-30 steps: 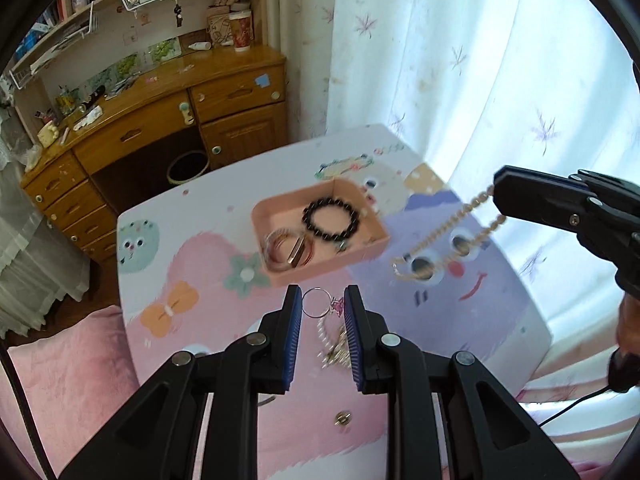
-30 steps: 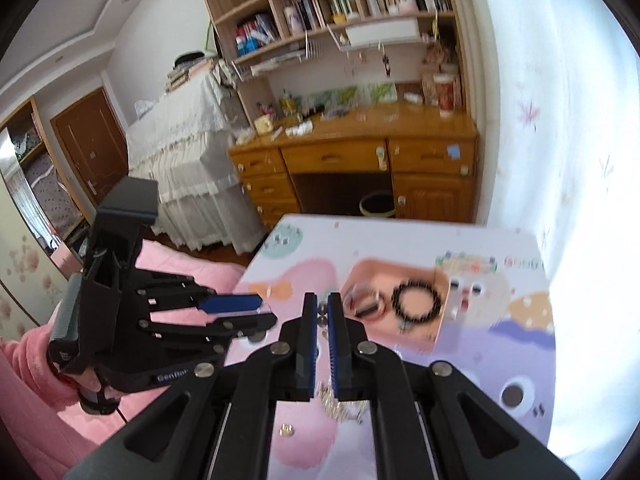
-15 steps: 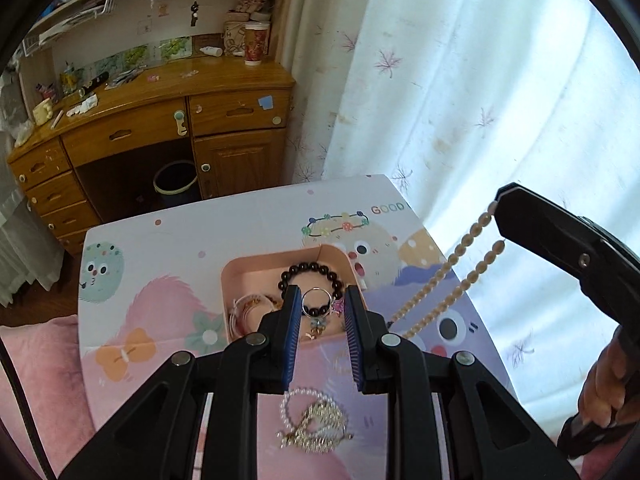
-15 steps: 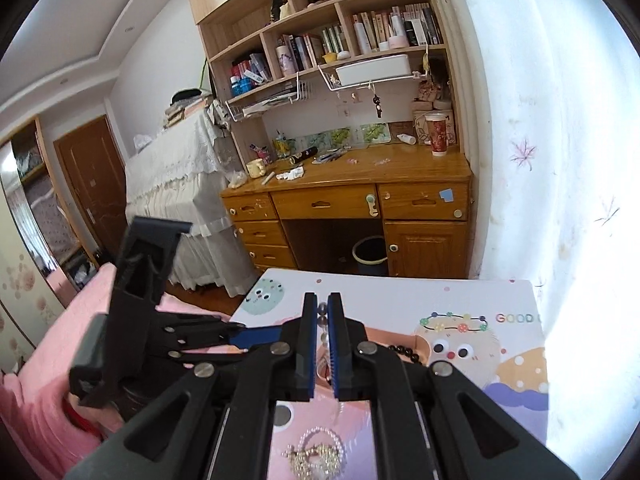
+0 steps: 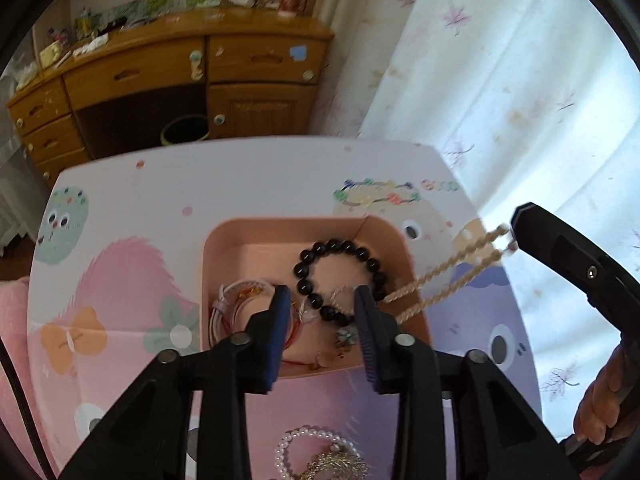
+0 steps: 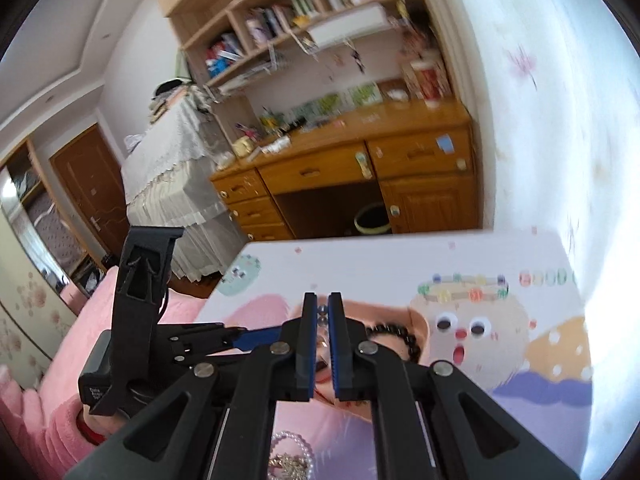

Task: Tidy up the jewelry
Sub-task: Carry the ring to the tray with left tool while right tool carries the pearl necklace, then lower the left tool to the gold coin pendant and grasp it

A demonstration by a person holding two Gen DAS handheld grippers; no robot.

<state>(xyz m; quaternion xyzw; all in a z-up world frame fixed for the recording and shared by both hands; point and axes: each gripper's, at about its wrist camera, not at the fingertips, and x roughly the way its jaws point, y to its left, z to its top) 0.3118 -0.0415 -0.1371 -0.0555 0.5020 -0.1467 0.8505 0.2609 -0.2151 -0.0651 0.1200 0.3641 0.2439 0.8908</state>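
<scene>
Both grippers, left gripper point(image 5: 320, 300) and right gripper point(image 6: 322, 304): matte black plastic linkage arms, silver round pivot screws, flat ribbed blue pads point(image 5: 280, 332) on the inner finger faces. Small white lettering on left unit's body, unreadable. Thin black cable point(image 5: 16, 392) at left edge. Fuzzy pink sleeve point(image 6: 44, 428), red band point(image 6: 90, 432) at wrist.

Beaded bracelet point(image 5: 340, 276) and bangles point(image 5: 240, 304) inside tray point(image 5: 280, 226) on table point(image 5: 160, 200); pearl bracelet point(image 5: 304, 446) before it.
</scene>
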